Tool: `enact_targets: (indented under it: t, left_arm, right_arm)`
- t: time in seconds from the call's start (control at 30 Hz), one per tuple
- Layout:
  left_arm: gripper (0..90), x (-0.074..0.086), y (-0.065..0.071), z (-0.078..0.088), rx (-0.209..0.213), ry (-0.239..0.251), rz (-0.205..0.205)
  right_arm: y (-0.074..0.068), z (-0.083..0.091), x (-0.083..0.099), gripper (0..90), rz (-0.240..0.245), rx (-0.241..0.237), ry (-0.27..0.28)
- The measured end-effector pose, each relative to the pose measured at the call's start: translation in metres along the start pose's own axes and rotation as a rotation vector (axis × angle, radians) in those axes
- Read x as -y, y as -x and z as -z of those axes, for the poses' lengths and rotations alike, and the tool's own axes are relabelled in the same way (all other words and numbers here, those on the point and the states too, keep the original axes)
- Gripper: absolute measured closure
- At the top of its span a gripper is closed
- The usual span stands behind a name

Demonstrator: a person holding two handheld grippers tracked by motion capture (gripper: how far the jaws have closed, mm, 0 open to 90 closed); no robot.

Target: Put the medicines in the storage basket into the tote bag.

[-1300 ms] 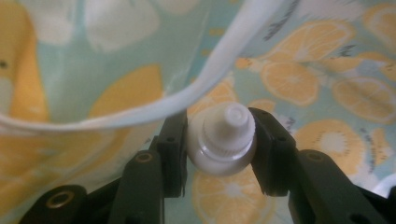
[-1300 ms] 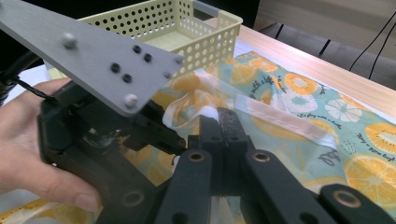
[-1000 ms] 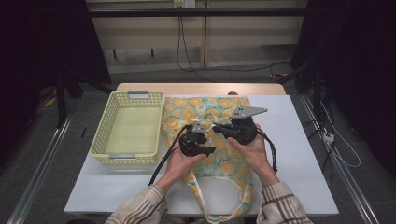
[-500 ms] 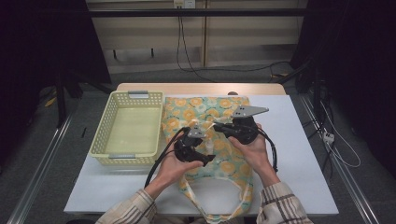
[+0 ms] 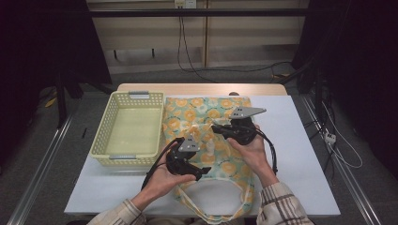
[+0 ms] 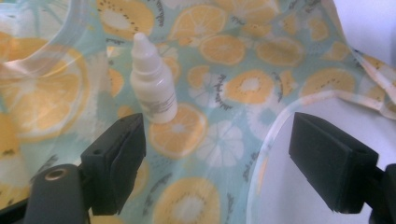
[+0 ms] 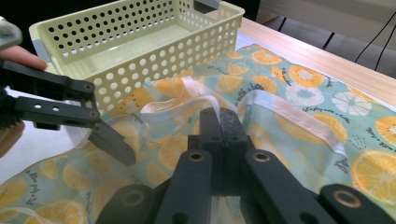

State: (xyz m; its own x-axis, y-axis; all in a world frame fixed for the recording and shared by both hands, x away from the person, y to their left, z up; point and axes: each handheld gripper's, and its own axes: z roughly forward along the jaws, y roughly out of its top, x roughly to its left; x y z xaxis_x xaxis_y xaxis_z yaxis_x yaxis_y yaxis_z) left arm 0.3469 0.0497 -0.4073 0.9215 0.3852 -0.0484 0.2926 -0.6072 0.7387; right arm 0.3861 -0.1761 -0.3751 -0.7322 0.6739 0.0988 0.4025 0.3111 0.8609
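So the little white dropper bottle [image 6: 152,81] lies on the fruit-print bag [image 5: 220,154], just beyond the left gripper [image 5: 202,171], whose jaws have just been opening and stand wide with nothing between them. Right gripper [image 5: 217,127] is clamped on the bag's white-edged rim.

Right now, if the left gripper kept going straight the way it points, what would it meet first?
Probably the fruit-print bag lying just ahead of the open left gripper. The small white bottle stands left of that line, though depth is hard to judge.

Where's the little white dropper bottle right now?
In the left gripper view, the dropper bottle lies on the fruit-print bag, just beyond the open left tool.
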Motion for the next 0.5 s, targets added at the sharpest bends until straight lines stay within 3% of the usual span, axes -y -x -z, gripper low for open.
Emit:
enact_targets:
  t: [0.13, 0.23, 0.33, 0.4, 0.47, 0.5]
  left_arm:
    - [20.3, 0.008, 0.006, 0.002, 0.033, -0.013, -0.003]
    - [20.9, 0.017, 0.011, 0.001, 0.014, -0.043, -0.021]
    - [21.3, 0.024, 0.01, -0.002, 0.048, -0.068, -0.017]
    - [21.5, 0.028, 0.012, -0.002, 0.022, -0.079, -0.027]
    - [21.4, 0.029, 0.01, 0.0, 0.046, -0.06, -0.026]
    - [21.4, 0.029, 0.011, 0.002, 0.032, -0.062, -0.019]
  right_arm:
    - [-0.001, -0.001, 0.001, 90.0, -0.002, -0.002, -0.004]
    - [-0.002, -0.002, 0.002, 90.0, -0.002, 0.001, -0.008]
    - [-0.003, -0.002, 0.004, 90.0, -0.004, 0.002, -0.012]
    - [-0.003, -0.002, 0.005, 90.0, -0.002, 0.001, -0.015]
    - [-0.003, -0.002, 0.006, 90.0, -0.001, 0.0, -0.018]
    - [-0.004, -0.002, 0.006, 90.0, -0.002, -0.001, -0.018]
